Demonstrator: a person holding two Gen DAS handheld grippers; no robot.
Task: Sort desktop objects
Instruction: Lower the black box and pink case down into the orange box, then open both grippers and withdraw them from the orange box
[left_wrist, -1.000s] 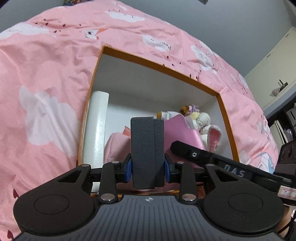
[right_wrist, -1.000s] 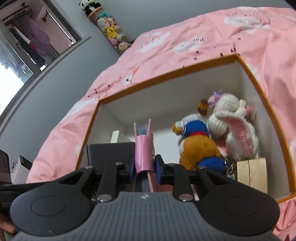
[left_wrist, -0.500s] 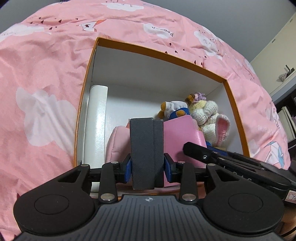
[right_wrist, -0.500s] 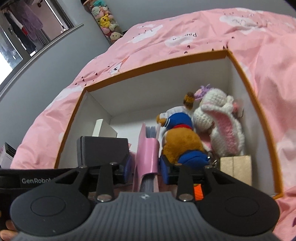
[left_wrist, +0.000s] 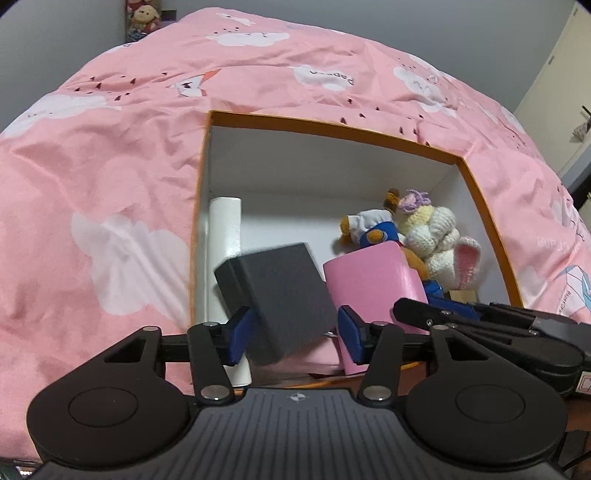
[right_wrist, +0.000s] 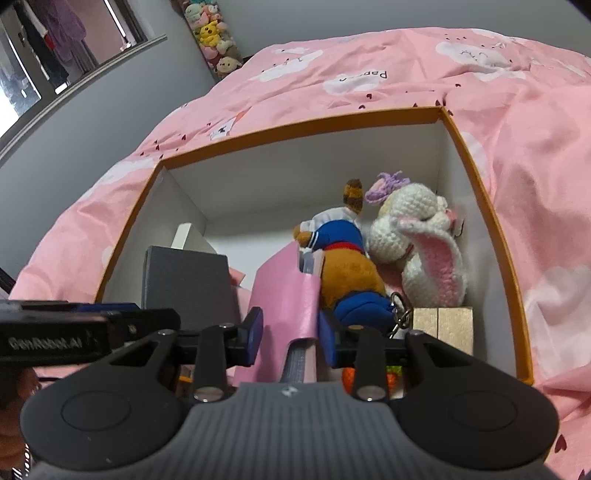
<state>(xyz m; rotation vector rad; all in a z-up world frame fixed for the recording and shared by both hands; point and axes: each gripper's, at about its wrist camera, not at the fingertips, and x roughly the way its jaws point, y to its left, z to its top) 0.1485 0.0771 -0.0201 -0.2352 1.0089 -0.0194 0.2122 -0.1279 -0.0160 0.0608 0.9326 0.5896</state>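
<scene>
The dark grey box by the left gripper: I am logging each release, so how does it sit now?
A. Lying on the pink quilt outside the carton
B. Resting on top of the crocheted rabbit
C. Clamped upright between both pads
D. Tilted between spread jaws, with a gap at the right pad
D. The dark grey box leans over inside the carton, and the left gripper has just been opening, with a clear gap at its right pad.

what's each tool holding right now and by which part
Left tool: nothing; its jaws have just opened and the grey box tips loose between them. Right tool: jaws just closed further around the near end of the pink wallet; grip uncertain.
</scene>
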